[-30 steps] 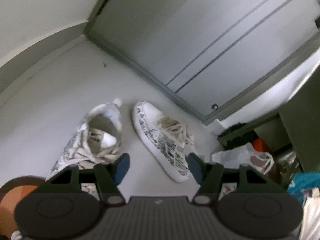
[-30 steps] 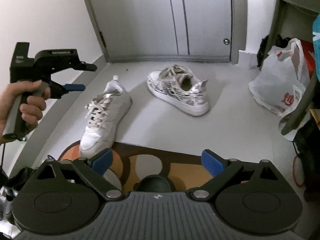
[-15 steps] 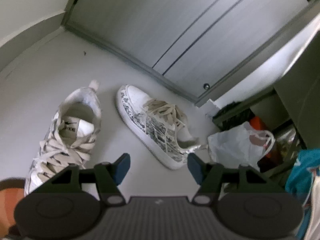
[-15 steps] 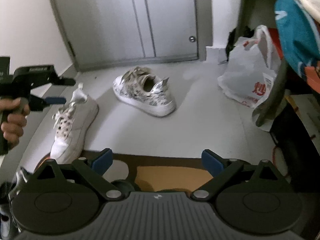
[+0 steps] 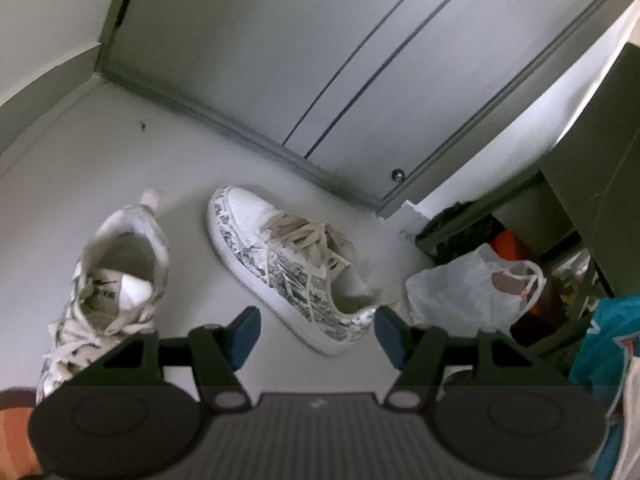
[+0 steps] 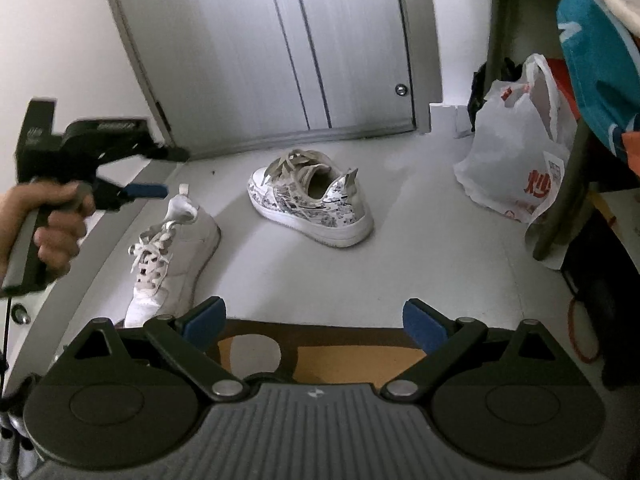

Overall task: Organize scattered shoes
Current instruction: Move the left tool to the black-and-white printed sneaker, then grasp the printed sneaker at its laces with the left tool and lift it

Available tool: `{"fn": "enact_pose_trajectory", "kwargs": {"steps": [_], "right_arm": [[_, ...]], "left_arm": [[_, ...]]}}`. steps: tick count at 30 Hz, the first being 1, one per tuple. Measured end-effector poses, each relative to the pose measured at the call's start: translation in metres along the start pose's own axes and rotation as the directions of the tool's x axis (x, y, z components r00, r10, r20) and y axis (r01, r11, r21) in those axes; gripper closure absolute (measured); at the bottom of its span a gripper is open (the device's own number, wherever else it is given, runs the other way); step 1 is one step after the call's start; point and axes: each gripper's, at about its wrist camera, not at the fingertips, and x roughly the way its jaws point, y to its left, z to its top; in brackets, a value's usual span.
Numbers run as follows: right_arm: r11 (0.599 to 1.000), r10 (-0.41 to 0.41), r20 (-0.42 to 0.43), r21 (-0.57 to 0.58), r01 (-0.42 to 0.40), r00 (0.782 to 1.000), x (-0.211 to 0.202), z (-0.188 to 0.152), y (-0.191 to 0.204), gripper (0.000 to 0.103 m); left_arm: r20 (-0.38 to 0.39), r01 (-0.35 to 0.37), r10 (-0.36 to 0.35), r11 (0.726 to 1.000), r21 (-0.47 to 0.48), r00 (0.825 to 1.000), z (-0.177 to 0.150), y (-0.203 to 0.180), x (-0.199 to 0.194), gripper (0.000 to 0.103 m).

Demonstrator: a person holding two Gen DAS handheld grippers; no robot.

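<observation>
Two sneakers down on the pale floor (image 6: 420,256), in front of the grey sliding door (image 6: 280,48). Patterned sneaker (image 6: 310,204) at centre frame in the right wrist view, upright on its sole, heel toward the camera, laces loose. Plain white sneaker (image 6: 170,256) left of centre, lower down, toe pointing toward the bottom of the frame and just reaching the edge of the brown-and-orange mat (image 6: 320,352). Well apart from each other, not touching.

From the left wrist view: patterned sneaker (image 5: 288,268) at centre, running diagonally from upper left to lower right; white sneaker (image 5: 108,284) at left, opening facing up, insole label visible.

Left gripper (image 5: 316,330) spread wide, blue pads empty, hovering above the floor between the two shoes. Same gripper (image 6: 146,191) seen at the left edge of the right wrist view, gripped by a hand (image 6: 52,224), above the white sneaker's heel.

Right gripper (image 6: 314,322) also spread wide, nothing between the pads, low over the mat.

White plastic bag (image 6: 516,160) with red print at right, beside dark furniture.
</observation>
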Motion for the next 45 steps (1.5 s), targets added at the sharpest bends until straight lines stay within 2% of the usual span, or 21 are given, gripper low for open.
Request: {"fn": "enact_pose_trajectory", "kwargs": {"steps": [5, 12, 16, 21, 26, 29, 36, 37, 38, 40, 41, 43, 45], "right_arm": [[0.999, 0.045, -0.014, 0.017, -0.045, 0.999, 0.000, 0.000, 0.001, 0.005], [0.998, 0.034, -0.029, 0.062, -0.032, 0.999, 0.004, 0.000, -0.007, 0.005], [0.998, 0.017, -0.012, 0.055, -0.016, 1.000, 0.003, 0.005, -0.011, 0.005], [0.996, 0.030, -0.013, 0.088, -0.029, 0.999, 0.003, 0.011, -0.021, 0.005], [0.992, 0.036, -0.001, 0.124, -0.036, 0.999, 0.000, 0.014, -0.026, 0.005], [0.991, 0.031, -0.006, 0.132, -0.030, 1.000, 0.000, 0.014, -0.025, 0.005], [0.986, 0.039, -0.017, 0.161, -0.036, 0.999, 0.003, 0.016, -0.028, 0.005], [0.986, 0.039, -0.019, 0.163, -0.035, 0.999, 0.003, 0.016, -0.029, 0.005], [0.985, 0.039, -0.021, 0.168, -0.035, 0.999, 0.004, 0.016, -0.030, 0.005], [0.982, 0.039, -0.028, 0.187, -0.033, 0.999, 0.005, 0.015, -0.034, 0.005], [0.981, 0.039, -0.032, 0.192, -0.032, 0.999, 0.006, 0.014, -0.035, 0.005], [0.979, 0.038, -0.043, 0.201, -0.029, 0.998, 0.007, 0.013, -0.036, 0.005], [0.978, 0.036, -0.051, 0.209, -0.024, 0.998, 0.009, 0.012, -0.038, 0.005]], "left_arm": [[-0.019, 0.011, -0.010, 1.000, 0.026, 1.000, 0.013, -0.011, 0.019, 0.045], [-0.070, 0.028, -0.024, 0.998, 0.061, 0.997, 0.030, -0.031, 0.061, 0.049], [-0.081, -0.044, 0.049, 0.997, 0.065, 0.995, 0.043, -0.042, 0.094, 0.049], [-0.084, -0.097, 0.102, 0.993, 0.061, 0.991, 0.062, -0.040, 0.123, 0.049], [-0.076, -0.176, 0.196, 0.961, 0.212, 0.978, 0.070, -0.053, 0.159, 0.049], [-0.104, -0.197, 0.223, 0.958, 0.210, 0.969, 0.070, -0.055, 0.179, 0.049], [-0.114, -0.287, 0.332, 0.911, 0.296, 0.936, 0.072, -0.059, 0.206, 0.049], [-0.115, -0.301, 0.350, 0.901, 0.313, 0.930, 0.072, -0.059, 0.210, 0.052], [-0.119, -0.305, 0.358, 0.896, 0.323, 0.926, 0.073, -0.059, 0.214, 0.067], [-0.139, -0.279, 0.332, 0.910, 0.306, 0.933, 0.074, -0.058, 0.215, 0.084], [-0.144, -0.258, 0.310, 0.920, 0.296, 0.940, 0.075, -0.060, 0.214, 0.085], [-0.129, -0.234, 0.286, 0.919, 0.316, 0.949, 0.075, -0.067, 0.211, 0.087], [-0.136, -0.215, 0.276, 0.912, 0.349, 0.952, 0.075, -0.073, 0.209, 0.089]]}}
